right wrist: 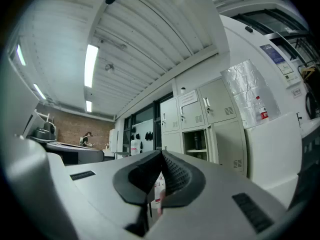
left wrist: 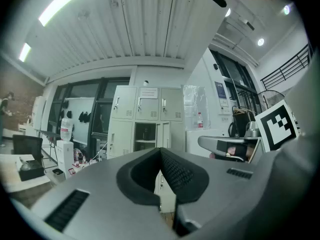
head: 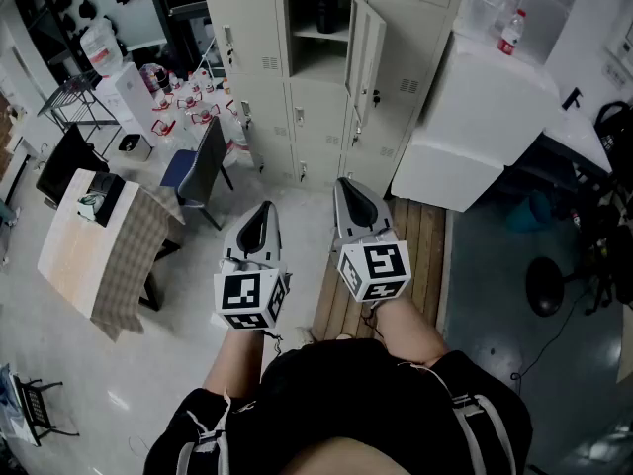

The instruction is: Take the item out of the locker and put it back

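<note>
Observation: the person is standing well back from the locker [head: 259, 77] and is holding both grippers level, pointing toward it. The left gripper [head: 260, 218] is showing its jaws pressed together with nothing between them. The right gripper [head: 350, 196] is likewise showing its jaws fully closed and empty.

The dark item [head: 326, 13], upright and too small to identify, is standing on the shelf [head: 318, 34] of the one open compartment, whose door [head: 367, 52] is hanging open to the right. The item is lying well apart from both sets of jaws, ahead of them. In the left gripper view it is appearing just above the jaw tips; in the right gripper view, off to their right.
</note>
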### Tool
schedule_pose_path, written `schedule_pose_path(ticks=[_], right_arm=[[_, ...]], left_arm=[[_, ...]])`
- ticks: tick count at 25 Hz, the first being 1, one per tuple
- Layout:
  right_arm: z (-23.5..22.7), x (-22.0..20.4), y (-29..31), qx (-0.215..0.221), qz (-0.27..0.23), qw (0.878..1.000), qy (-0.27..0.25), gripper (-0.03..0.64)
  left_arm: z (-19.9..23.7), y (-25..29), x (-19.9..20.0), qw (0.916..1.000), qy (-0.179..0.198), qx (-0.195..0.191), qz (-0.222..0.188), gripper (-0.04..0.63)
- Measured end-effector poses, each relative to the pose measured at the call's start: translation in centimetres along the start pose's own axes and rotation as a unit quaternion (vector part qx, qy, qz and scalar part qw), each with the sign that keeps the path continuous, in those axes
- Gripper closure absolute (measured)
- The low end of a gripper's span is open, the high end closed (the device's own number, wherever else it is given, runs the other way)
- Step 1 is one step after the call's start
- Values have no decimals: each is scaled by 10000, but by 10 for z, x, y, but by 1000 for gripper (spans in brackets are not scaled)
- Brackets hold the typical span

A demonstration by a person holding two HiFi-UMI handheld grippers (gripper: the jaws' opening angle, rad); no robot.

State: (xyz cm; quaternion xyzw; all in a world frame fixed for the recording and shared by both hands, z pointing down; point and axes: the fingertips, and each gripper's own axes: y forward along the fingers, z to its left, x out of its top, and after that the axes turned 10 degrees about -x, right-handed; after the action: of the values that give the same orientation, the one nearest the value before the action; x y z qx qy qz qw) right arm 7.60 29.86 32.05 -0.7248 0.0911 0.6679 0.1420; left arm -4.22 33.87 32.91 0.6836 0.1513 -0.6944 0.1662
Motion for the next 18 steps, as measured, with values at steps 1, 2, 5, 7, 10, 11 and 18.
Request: schedule_pose_path(ticks=[1, 2, 5, 7, 10, 11, 18], right_arm=[[2, -1, 0, 10, 3, 10000, 26, 604], [3, -2, 1, 19, 6, 10000, 52, 603], [8, -4, 5, 40, 9, 9999, 99, 603], [11, -5, 10, 42, 6, 10000, 80, 603], [18, -7, 21, 29, 1, 10000, 20, 603], [20, -8, 24, 21, 2, 10000, 3, 601], [33, -14, 47, -106, -1, 9999, -70, 603]], left_arm=[[1, -1, -1, 10000, -4, 2, 1, 582], [3, -2, -1, 10000, -8, 4, 1, 582], [8, -2, -1, 10000, -17, 7, -24, 582], [14, 0, -2, 10000, -24, 9, -41, 582], [25, 3, -4, 10000, -42, -4, -41, 581], [29, 4, -4, 10000, -48, -14, -49, 582], [54, 14, -10, 9997, -94, -188, -82, 583]])
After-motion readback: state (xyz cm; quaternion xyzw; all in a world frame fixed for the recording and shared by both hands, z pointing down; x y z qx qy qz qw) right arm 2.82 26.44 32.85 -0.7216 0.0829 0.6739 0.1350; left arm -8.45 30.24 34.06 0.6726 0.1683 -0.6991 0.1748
